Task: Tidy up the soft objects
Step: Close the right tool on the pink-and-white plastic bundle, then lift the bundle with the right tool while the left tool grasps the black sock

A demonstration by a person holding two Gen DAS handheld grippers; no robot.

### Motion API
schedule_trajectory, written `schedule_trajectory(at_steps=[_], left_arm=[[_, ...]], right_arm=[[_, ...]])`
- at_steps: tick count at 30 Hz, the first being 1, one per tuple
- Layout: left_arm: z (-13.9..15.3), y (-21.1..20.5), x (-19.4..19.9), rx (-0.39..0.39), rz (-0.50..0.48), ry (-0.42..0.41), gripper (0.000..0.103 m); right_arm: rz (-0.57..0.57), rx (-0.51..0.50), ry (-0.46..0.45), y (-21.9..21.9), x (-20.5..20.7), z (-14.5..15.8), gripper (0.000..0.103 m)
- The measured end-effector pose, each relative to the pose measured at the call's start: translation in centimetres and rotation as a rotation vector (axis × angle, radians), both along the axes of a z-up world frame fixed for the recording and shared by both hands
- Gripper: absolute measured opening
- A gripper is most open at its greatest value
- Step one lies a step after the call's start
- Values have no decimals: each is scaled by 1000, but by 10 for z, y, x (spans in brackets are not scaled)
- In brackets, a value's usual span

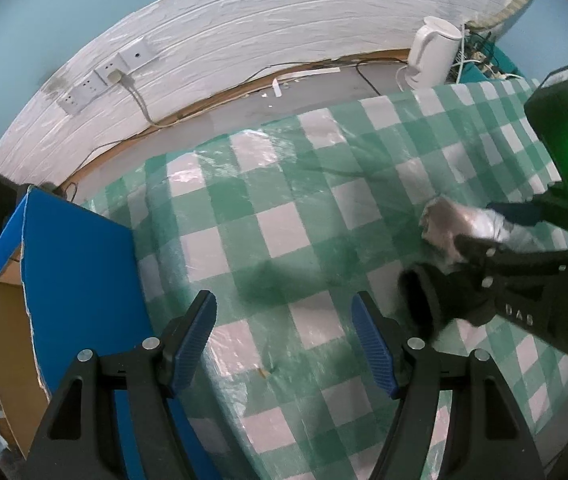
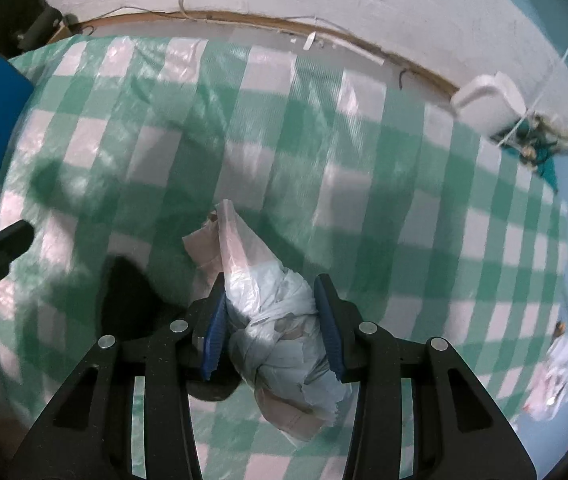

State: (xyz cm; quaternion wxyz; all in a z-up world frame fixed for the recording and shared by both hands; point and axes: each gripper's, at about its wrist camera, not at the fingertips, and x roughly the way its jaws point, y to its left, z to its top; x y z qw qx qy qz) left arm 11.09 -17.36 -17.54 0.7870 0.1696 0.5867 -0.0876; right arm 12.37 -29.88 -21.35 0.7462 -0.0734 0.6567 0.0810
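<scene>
In my right wrist view, the right gripper [image 2: 271, 322] has its blue pads [image 2: 215, 332] pressed on either side of a soft bundle [image 2: 279, 320] wrapped in clear plastic, pale grey-white with a pinkish part, sitting low in the centre of the frame. The loose end of the plastic sticks up toward mid-frame. Just left of it, a black soft thing [image 2: 131, 300] lies on the green-and-white checked tablecloth [image 2: 364, 160]. Another wrapped pinkish bundle [image 2: 560, 376] rests near the lower right edge of the frame.

In my left wrist view, the left gripper [image 1: 284, 344] hangs over the cloth at the bottom of the frame with its fingers spread wide and nothing between them. At the right side I see the right gripper [image 1: 480, 228] closed around the wrapped bundle [image 1: 456, 228], with the black thing [image 1: 436, 300] just below it. A blue cardboard box [image 1: 79, 264] stands open at the left edge, and a white kettle [image 1: 432, 52] sits by the wall at the upper right.
</scene>
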Motion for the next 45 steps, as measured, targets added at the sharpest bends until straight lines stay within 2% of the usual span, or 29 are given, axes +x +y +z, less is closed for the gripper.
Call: schedule_trajectory(at_steps=[17,22,32,40,45], left_arm=[[0,-4,-28,78,-49,5,77],[-3,-1,-35,89,-38,15,77],[-8,-20,-48,8,-64,80,79],[-11,-31,-43,-88,-10,132,79],[-16,-37,-40,-131,25,161,79]], right_arm=[[-98,126,78,9,-47,-1,41],[-112,86,35,8,-55,8,41],[-139,-5,-2,-21,-68,11,41],[-175,-2,8,-46,-80,6,41],[-182,10,13,-48,-73,1,41]])
